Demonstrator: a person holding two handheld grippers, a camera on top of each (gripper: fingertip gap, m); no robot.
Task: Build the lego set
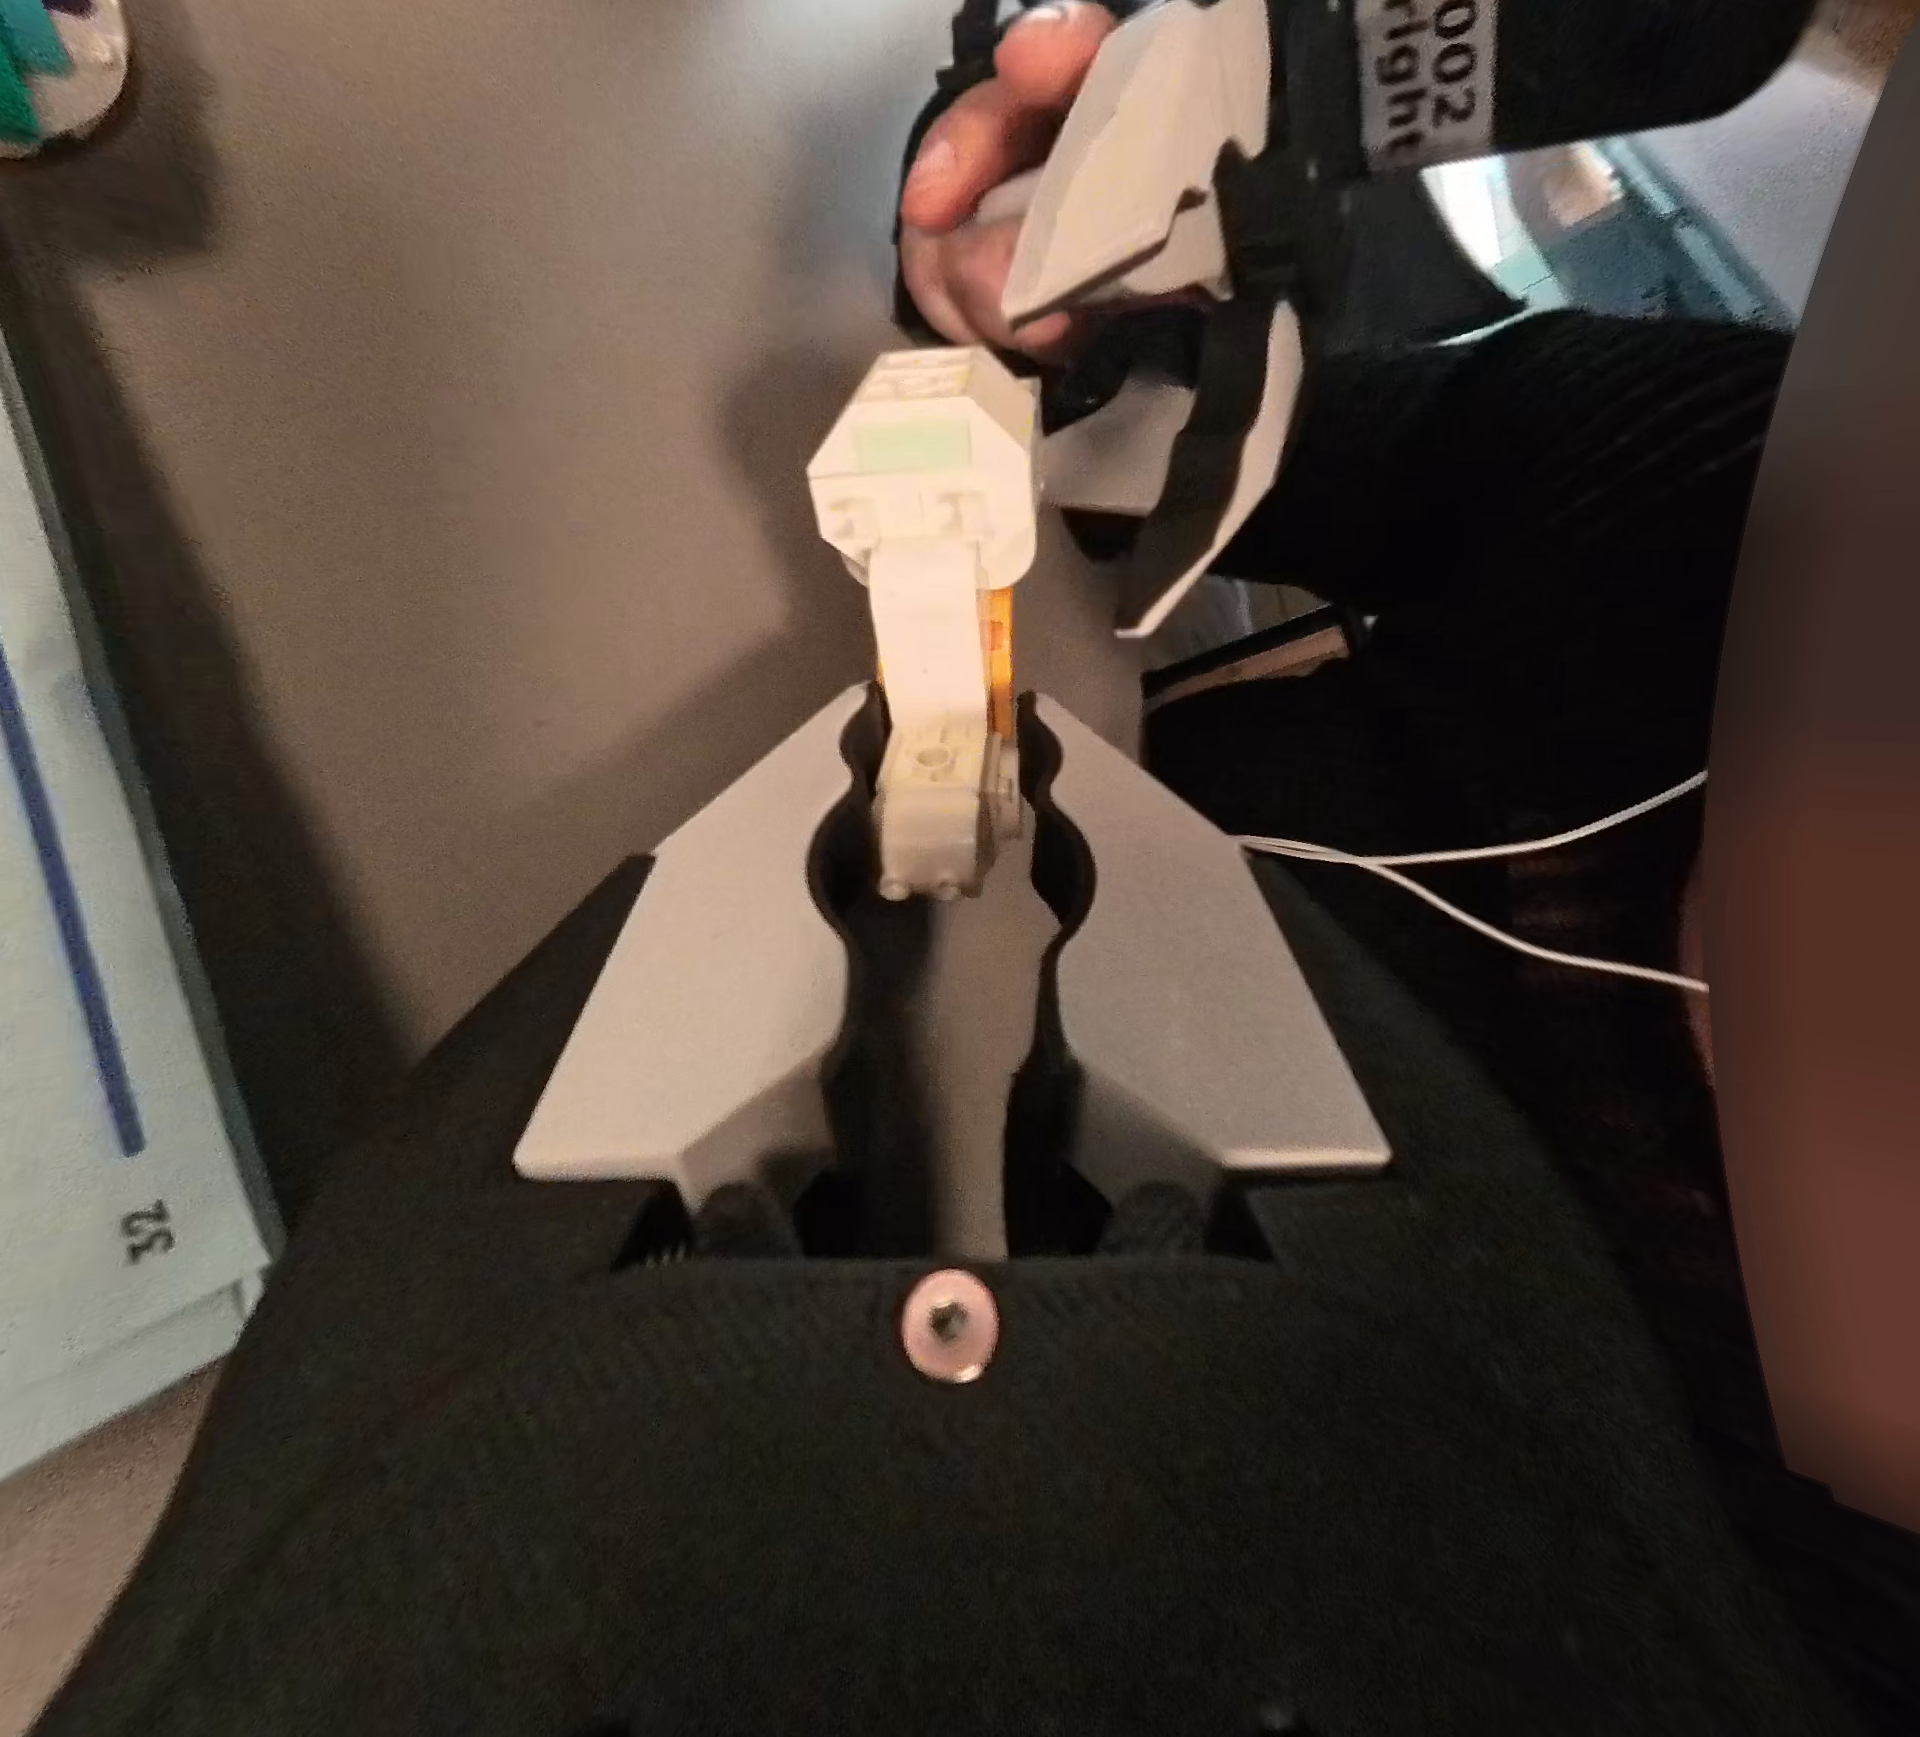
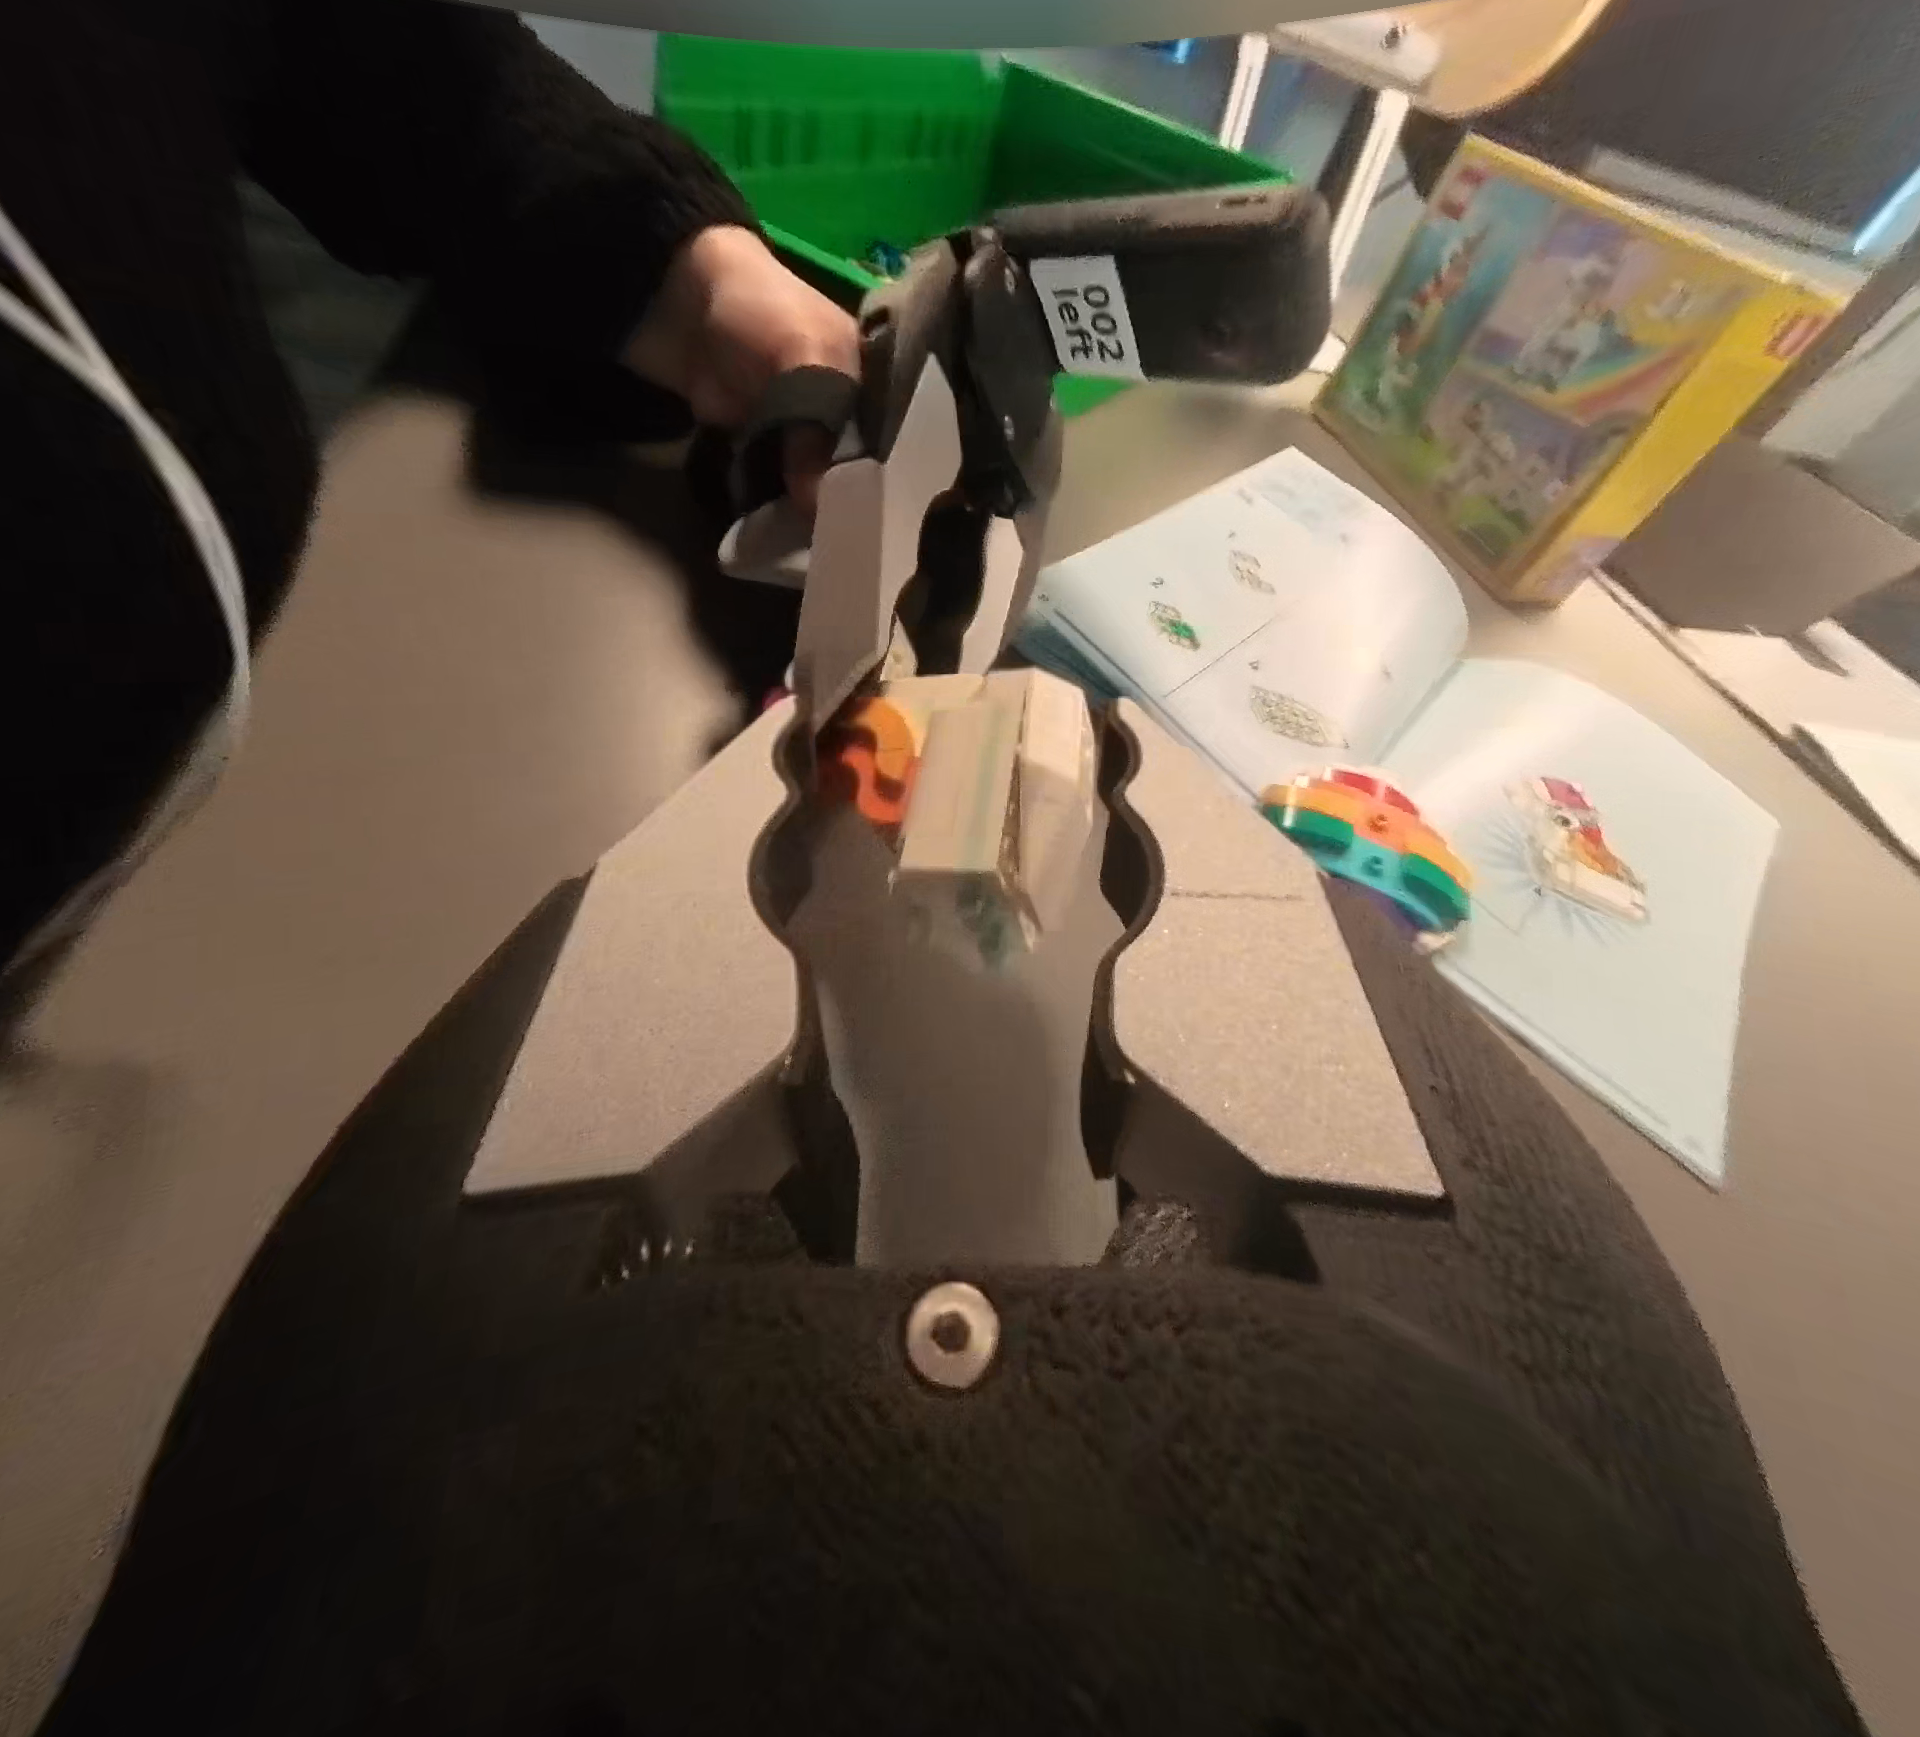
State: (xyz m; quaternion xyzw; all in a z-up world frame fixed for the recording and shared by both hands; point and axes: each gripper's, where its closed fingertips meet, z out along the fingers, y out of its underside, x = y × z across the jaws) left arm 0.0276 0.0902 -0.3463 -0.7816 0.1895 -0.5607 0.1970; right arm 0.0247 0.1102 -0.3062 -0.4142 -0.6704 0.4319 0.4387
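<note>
Left gripper (image 1: pixel 940 731) clamps the narrow end of the white lego assembly (image 1: pixel 930 544); right gripper (image 2: pixel 951 731) clamps its wide end. Only the right wrist view shows, right of the grippers, the instruction booklet (image 2: pixel 1382 679), rainbow piece (image 2: pixel 1366 840) and set box (image 2: pixel 1579 368) on open tabletop.

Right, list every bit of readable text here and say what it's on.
I won't quote writing; here is where it stands.
White sticker on the right gripper: legible print.
White sticker on the left gripper: legible print.
Paper sheet, left wrist view's left edge: a printed number.
Lego box: brand logo.
Instruction booklet: step numbers, too small to read.
</note>
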